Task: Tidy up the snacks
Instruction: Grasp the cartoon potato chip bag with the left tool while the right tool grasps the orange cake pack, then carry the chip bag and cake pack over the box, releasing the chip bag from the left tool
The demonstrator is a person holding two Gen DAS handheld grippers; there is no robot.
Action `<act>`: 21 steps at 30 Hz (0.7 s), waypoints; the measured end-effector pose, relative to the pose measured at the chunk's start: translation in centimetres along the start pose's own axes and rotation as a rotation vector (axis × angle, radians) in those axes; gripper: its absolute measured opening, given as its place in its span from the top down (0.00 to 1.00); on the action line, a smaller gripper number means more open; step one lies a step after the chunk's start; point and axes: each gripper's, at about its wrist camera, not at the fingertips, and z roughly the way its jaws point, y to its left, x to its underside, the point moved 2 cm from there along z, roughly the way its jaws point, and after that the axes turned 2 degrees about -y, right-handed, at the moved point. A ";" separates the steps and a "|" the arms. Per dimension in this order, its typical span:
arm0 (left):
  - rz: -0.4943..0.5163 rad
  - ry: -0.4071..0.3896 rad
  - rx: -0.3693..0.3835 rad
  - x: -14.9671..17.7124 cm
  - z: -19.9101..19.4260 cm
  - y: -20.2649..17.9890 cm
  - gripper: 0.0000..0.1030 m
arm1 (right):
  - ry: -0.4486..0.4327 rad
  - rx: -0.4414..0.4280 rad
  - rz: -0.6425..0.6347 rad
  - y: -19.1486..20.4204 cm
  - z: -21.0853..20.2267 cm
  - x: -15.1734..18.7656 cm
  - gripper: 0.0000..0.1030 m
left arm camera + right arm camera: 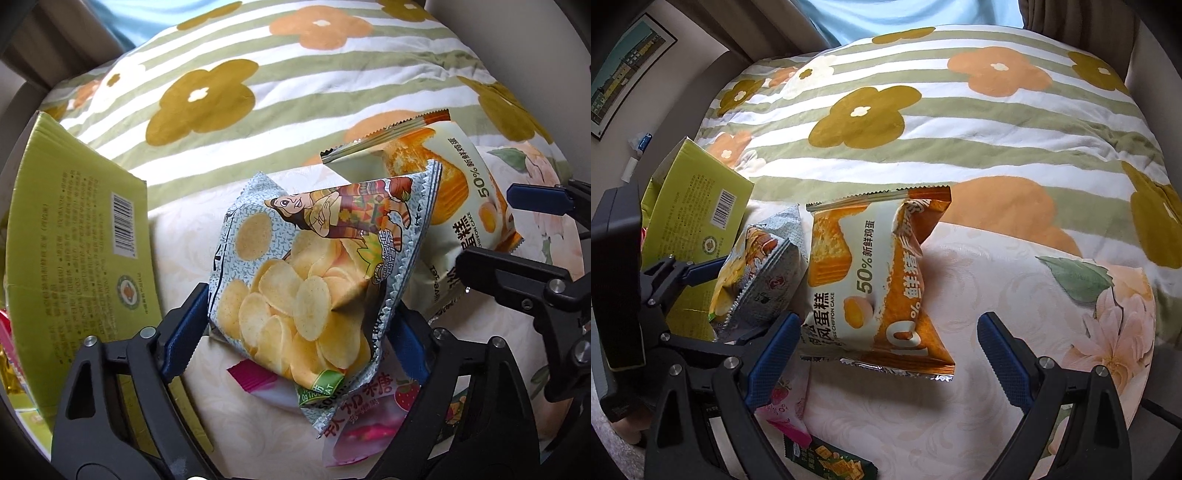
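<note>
On the bed, green box [74, 236] beside loose chip bag [295, 280].

Chip bag [295, 288] tilted on pink candy packet [365, 417], chiffon cake packet [875, 288] beside

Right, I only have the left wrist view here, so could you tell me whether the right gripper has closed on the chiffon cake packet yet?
Observer: No, the right gripper is open. It straddles the cake packet, which lies beside the chip bag, with one pad well clear of it.
Operator: Thank you. Is there any snack my view misses?
Observer: Yes, a dark green cracker packet lies just beyond the pink candy packet.
</note>
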 end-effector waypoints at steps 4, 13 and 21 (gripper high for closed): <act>0.008 -0.009 0.008 0.0 0.0 0.0 0.25 | 0.006 -0.001 -0.015 0.5 0.4 -0.4 0.07; -0.058 -0.032 0.046 0.2 -0.8 1.2 0.34 | -0.013 0.022 -0.009 0.8 1.3 -0.9 0.07; -0.080 -0.066 0.043 0.7 -2.2 1.7 0.34 | -0.021 -0.004 0.012 1.1 1.9 -1.3 0.07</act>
